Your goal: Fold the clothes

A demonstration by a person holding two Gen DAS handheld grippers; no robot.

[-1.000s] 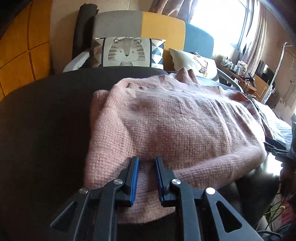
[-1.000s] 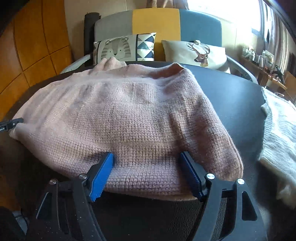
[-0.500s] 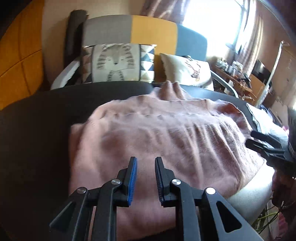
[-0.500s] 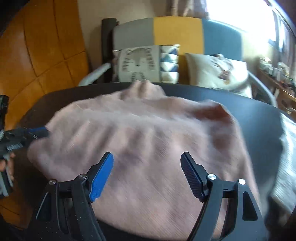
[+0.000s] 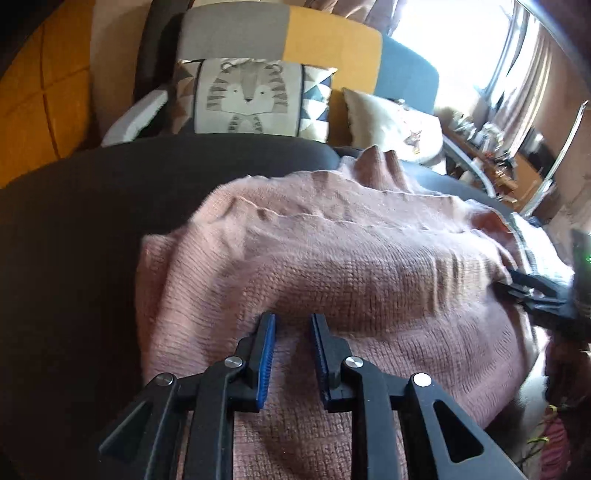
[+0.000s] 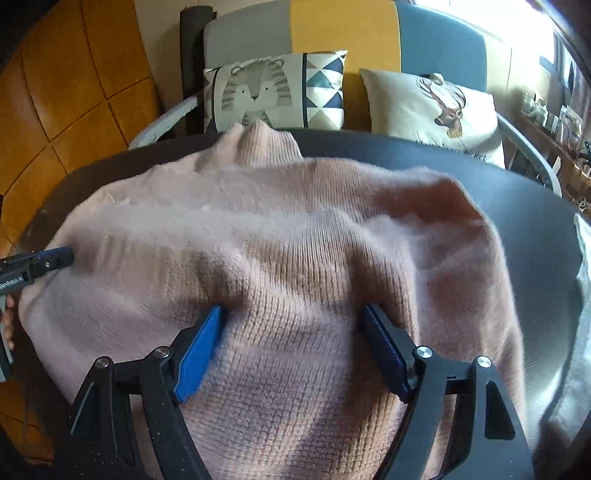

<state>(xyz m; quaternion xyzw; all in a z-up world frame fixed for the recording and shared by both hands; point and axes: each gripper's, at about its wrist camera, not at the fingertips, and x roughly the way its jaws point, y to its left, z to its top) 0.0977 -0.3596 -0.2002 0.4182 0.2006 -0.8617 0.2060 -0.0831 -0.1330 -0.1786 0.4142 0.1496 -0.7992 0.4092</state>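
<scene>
A pink knitted sweater (image 6: 295, 236) lies spread over a dark round table (image 6: 517, 206), its ribbed collar (image 6: 264, 142) towards the far edge, next to the sofa (image 6: 343, 29).

Left gripper (image 5: 292, 325): jaws stand a narrow gap apart, with sweater knit in the gap. A ridge of knit rises just beyond the tips. Whether the pads press on the fabric or only straddle it cannot be told. In the right wrist view this gripper's tip (image 6: 55, 256) meets the sweater's left edge.

Right gripper (image 6: 293, 321): jaws spread wide. Knit fills the whole span between the blue pads (image 6: 199, 354), bulging up between them; pad contact is not clear. In the left wrist view its black fingers (image 5: 535, 291) reach the sweater's right side.

Near hem: runs under both grippers and out of frame at the bottom in both views, so where it ends is not visible.

Hidden or unclear:
- Sleeves cannot be made out; the folds on the left side in the left wrist view are blurred.
- A pale fabric (image 6: 583, 258) is cut off at the right frame edge; what it is cannot be told.
- Part of a hand (image 6: 8, 317) shows at the far left, mostly out of frame.
- Tiger cushion (image 6: 275, 92) and deer cushion (image 6: 432, 110) sit on the sofa behind the table.
</scene>
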